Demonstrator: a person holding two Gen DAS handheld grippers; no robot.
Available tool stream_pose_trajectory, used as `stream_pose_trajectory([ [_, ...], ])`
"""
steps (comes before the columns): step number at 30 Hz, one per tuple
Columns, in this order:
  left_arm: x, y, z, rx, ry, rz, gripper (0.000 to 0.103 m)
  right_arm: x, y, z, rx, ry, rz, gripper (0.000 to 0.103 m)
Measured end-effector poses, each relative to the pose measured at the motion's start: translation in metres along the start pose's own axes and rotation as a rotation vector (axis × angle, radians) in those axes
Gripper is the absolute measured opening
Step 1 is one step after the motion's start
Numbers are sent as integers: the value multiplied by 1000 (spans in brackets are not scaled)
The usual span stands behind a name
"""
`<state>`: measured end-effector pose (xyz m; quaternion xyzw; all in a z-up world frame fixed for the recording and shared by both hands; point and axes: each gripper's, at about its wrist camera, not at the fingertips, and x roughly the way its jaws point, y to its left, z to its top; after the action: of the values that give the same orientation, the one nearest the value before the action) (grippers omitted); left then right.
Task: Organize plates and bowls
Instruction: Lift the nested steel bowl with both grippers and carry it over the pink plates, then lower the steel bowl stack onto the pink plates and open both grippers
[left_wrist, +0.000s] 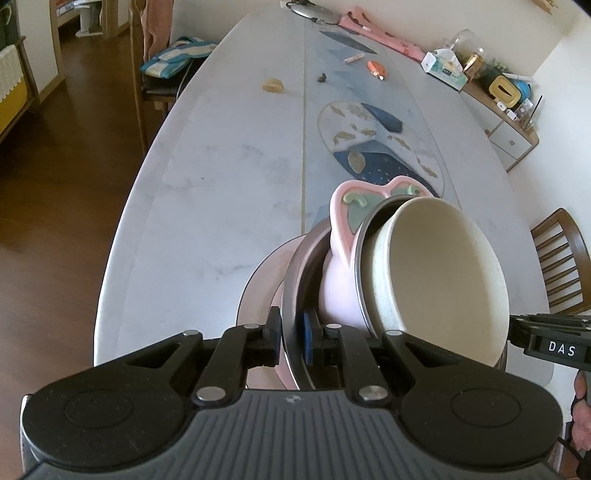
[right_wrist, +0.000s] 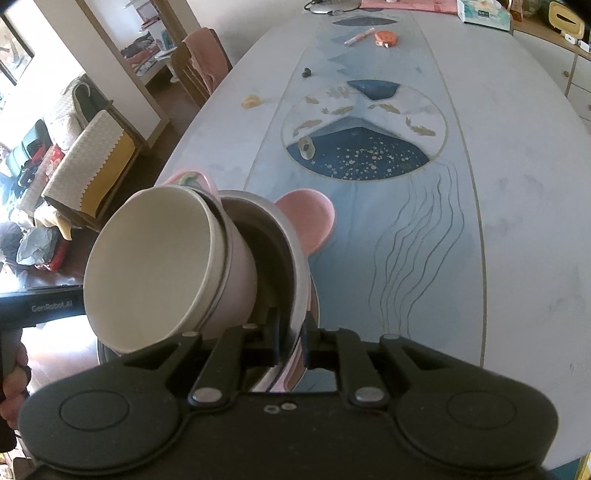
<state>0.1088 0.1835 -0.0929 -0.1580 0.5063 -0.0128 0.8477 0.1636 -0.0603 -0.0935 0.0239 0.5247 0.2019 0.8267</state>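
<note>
The cream bowl (left_wrist: 439, 280) hides most of the pink bowl (left_wrist: 340, 295) nested beneath it.

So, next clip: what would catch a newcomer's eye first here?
A tilted stack of nested dishes fills the foreground: a cream bowl inside a pink bowl inside a steel bowl. The left gripper and right gripper each clamp the steel rim. Behind lies the long table with its blue painted inlay.
</note>
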Motion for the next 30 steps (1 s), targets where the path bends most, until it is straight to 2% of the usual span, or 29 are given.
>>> stream_pose_trajectory([
  [23,26,6,2,31,12,-23,11,16,-1,-3,7,14,-40,14],
  [30,24,4,0,36,11,-13,11,15,-2,-3,14,19,-37,21],
])
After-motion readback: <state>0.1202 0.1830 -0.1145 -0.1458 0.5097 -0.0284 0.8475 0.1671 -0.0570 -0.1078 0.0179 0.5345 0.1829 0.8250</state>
